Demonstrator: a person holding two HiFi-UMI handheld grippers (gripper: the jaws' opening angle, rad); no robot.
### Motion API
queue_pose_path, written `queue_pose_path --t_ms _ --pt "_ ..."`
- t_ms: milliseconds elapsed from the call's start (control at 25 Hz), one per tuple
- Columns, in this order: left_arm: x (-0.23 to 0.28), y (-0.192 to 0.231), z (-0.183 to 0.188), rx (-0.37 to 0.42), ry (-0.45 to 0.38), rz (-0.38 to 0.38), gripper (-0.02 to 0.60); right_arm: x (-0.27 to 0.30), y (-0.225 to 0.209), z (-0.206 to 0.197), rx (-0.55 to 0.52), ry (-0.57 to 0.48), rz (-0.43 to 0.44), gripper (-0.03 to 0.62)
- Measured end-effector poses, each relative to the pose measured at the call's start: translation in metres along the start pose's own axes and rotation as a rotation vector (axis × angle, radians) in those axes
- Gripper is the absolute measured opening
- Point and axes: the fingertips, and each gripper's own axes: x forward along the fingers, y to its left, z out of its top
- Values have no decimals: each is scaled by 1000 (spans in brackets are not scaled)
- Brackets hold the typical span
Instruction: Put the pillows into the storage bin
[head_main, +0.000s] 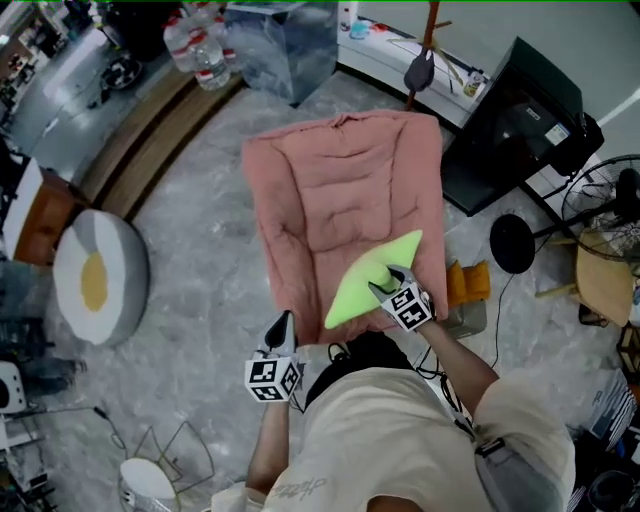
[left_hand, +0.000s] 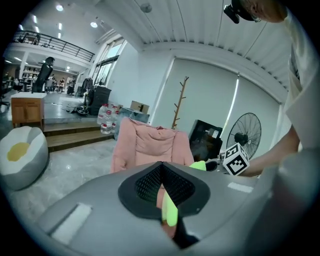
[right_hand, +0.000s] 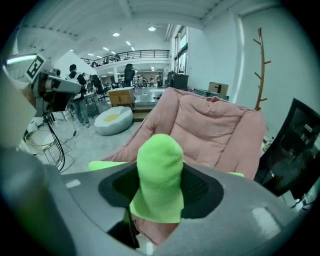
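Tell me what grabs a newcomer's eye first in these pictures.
A lime-green pillow stands out, pinched in the right gripper just above a pink padded lounger in the middle of the head view. Far to the left of the lounger lies a round cushion shaped like a fried egg.

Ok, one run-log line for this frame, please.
right gripper: fingers shut on green pillow | green pillow: held over pink lounger | left gripper: fingers together, empty
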Motion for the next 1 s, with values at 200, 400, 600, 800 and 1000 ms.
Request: queue_pose_path --t_ms 200,400,600,800,1000 --pt "4 -24 -10 36 23 -88 14 -51 8 -20 55 -8 -76 232" --pt "17 -53 -34 67 75 -181 14 -95 20 -64 119 6 -119 233" --pt "28 -88 -42 102 102 -274 14 -133 31 -100 150 19 -155 233" --pt "47 -120 -49 144 144 -350 14 -176 40 -108 256 -36 -171 232" --pt "66 -163 -59 174 176 -392 14 -214 34 -146 316 -47 -199 233"
